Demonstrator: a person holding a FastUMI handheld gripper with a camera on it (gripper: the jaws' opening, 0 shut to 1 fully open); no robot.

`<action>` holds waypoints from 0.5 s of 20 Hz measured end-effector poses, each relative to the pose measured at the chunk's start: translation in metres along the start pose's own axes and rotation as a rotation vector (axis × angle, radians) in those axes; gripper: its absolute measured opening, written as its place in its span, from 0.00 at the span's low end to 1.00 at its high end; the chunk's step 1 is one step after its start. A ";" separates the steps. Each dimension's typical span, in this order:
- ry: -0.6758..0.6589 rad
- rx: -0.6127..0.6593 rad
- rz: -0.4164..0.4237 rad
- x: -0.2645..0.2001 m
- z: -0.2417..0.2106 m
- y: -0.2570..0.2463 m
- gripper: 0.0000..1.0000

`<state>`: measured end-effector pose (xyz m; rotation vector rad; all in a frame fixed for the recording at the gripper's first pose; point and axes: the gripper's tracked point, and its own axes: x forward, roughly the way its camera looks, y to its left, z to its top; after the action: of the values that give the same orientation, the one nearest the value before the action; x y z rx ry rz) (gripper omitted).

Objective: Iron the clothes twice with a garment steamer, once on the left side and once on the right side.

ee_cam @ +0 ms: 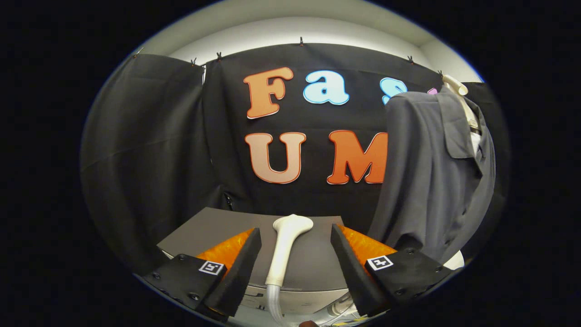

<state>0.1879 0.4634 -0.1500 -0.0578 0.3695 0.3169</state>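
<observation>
Steamer head (290,227) lies between spread fingers of gripper (296,254), ungrasped. Grey shirt (431,181) hangs right of frame. Neither side apparently ironed yet.

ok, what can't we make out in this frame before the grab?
- Steamer head: its hose runs down out of the gripper view; the base it leads to is cut off.
- Grey shirt: far side hidden by its own front; hem drops behind the finger.
- Hanger: mostly under the collar.
- Gripper: open around the head, contact not yet made.
</observation>
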 end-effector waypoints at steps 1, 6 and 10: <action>0.014 -0.007 -0.006 0.010 -0.003 0.003 0.99; 0.119 -0.035 -0.029 0.068 -0.033 0.016 0.99; 0.229 -0.031 -0.035 0.106 -0.061 0.022 0.98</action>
<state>0.2539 0.5087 -0.2455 -0.1309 0.5898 0.2824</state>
